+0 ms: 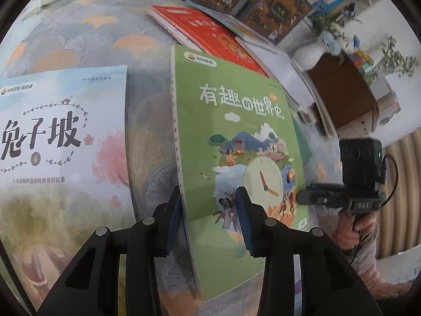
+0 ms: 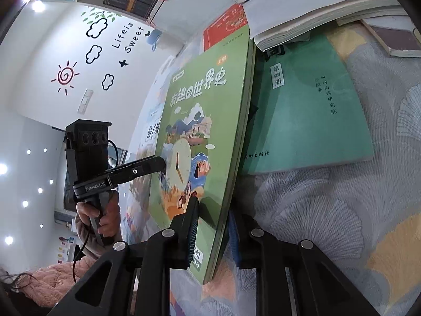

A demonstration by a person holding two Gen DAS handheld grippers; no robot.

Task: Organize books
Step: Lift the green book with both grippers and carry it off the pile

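I hold the green history book (image 1: 236, 142) upright on edge over the patterned cloth (image 1: 86, 29). Left gripper (image 1: 208, 221) pinches its spine edge and right gripper (image 2: 210, 234) its open edge, jaws nearly closed. Next, I judge: carry it level to a stack. Other books: one white (image 1: 60, 131), one teal (image 2: 310, 110), one red (image 1: 210, 34).

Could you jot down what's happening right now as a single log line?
task: organize books | left gripper: shut on green book | right gripper: shut on green book | book: tilted up off cloth
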